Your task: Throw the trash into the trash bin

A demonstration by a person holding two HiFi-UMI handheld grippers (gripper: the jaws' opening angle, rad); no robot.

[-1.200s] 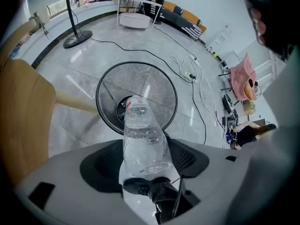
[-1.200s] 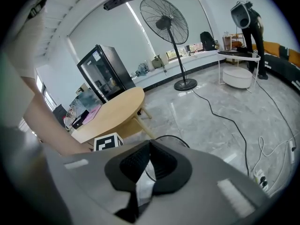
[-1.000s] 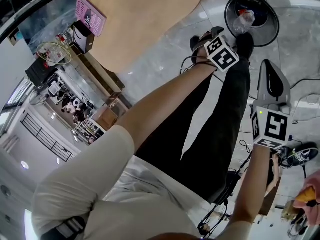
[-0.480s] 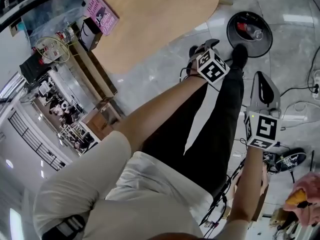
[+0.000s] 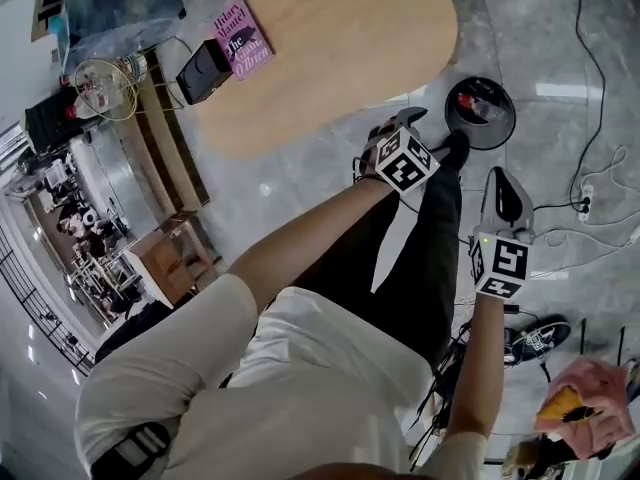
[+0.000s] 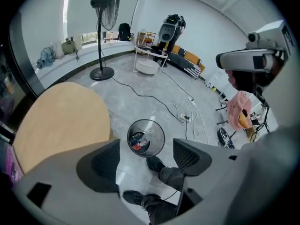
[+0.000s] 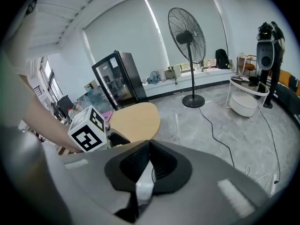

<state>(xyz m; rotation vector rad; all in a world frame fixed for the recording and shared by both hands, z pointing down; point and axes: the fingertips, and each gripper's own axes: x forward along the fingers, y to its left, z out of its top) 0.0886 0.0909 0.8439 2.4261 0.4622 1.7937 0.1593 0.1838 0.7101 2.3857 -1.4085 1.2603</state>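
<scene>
The round black wire trash bin (image 5: 480,113) stands on the grey floor beside the person's shoes, with red and clear rubbish inside. My left gripper (image 5: 398,126) hangs just left of it, and its own view looks down on the trash bin (image 6: 146,138) between the jaws. That left gripper (image 6: 146,159) is open and holds nothing. My right gripper (image 5: 504,190) sits nearer me, over the floor below the bin. Seen from its own camera, the right gripper (image 7: 150,146) is shut at the tips; a pale strip shows low between the pads, and I cannot tell what it is.
A rounded wooden table (image 5: 330,38) lies left of the bin, with a pink book (image 5: 240,33) and a black box (image 5: 203,71) at its far end. Cables and a power strip (image 5: 585,203) trail on the floor to the right. A standing fan (image 7: 188,36) rises beyond the table.
The head view has pulled back and shows more of the table. Bin and both grippers look smaller and lower in the frame, keeping about the same places relative to each other.
</scene>
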